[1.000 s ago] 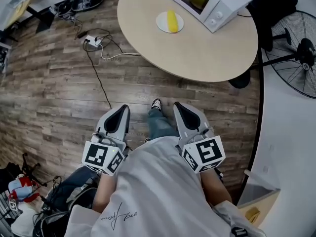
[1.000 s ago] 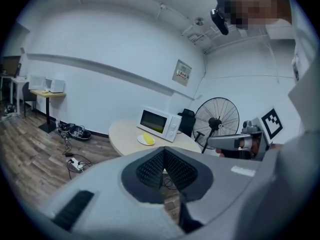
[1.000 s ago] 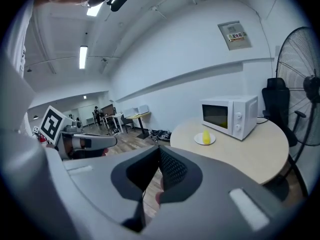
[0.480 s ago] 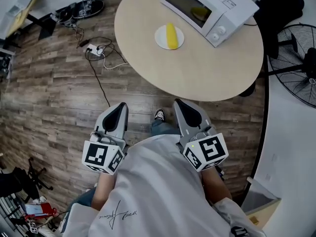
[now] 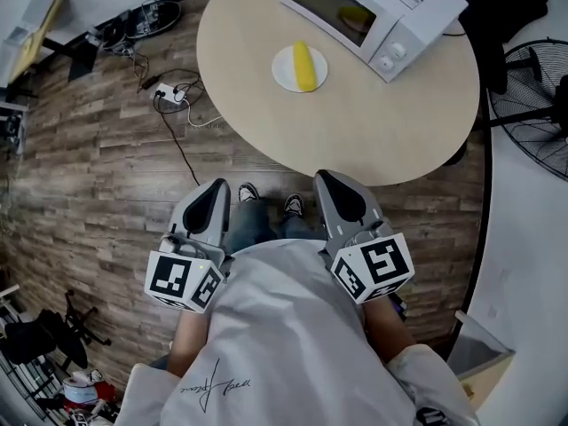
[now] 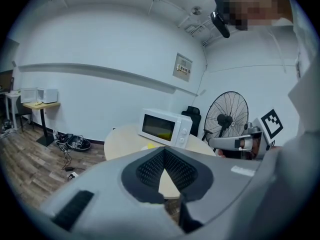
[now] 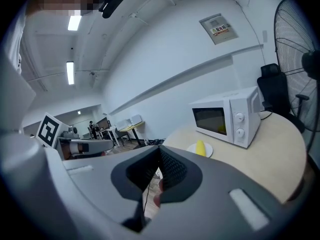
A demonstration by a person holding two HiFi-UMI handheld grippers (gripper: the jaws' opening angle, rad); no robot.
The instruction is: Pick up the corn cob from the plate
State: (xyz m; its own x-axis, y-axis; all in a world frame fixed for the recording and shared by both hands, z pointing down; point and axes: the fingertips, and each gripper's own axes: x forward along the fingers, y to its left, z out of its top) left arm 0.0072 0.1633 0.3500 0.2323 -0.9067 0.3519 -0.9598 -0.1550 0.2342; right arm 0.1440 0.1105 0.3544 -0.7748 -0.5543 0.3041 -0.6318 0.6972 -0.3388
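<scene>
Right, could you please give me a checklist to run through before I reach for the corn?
1. Corn lying on plate: ok.
2. Right gripper open for the grasp: not ok, shut and empty.
3. Left gripper empty: ok, shut on nothing.
4. Grippers over the table: not ok, both short of its near edge.
5. Way from near edge to plate free: ok.
6. Gap between plate and microwave: ok, apart.

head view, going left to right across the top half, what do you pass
power strip → corn cob on its plate → fan; the microwave overlaps the cob sideways, so it is left out
</scene>
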